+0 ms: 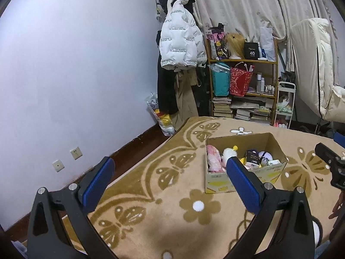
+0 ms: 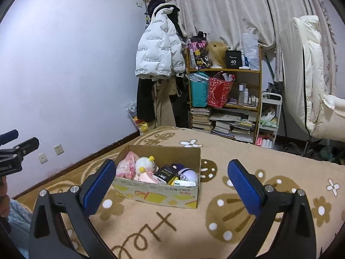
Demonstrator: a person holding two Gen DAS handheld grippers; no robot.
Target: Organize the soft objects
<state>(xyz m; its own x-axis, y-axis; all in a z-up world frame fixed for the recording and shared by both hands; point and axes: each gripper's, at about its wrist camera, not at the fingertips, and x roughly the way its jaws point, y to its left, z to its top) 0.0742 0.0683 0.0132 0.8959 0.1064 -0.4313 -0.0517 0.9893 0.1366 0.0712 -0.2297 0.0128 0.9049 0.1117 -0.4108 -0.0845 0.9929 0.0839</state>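
Cardboard box (image 2: 159, 196), rectangular, open-topped, printed yellow panels; rests on a plush tan blanket (image 2: 237, 233) with brown floral pattern. Contents: fluffy white plush toy (image 2: 145, 164), crinkled pink soft item (image 2: 127, 165), lilac rounded plush (image 2: 188, 174). Left gripper (image 1: 170, 181) and right gripper (image 2: 171, 182): ribbed blue fingers (image 2: 98, 188) spread apart, empty.

Dim, cool indoor light falls evenly from above, tinting the wall (image 1: 75, 64) bluish. A soft shadow lies on the blanket (image 2: 172, 226) between the tongs. Both views bend strongly toward black corners; far shelf (image 2: 224, 90) detail is slightly soft, with no glare.
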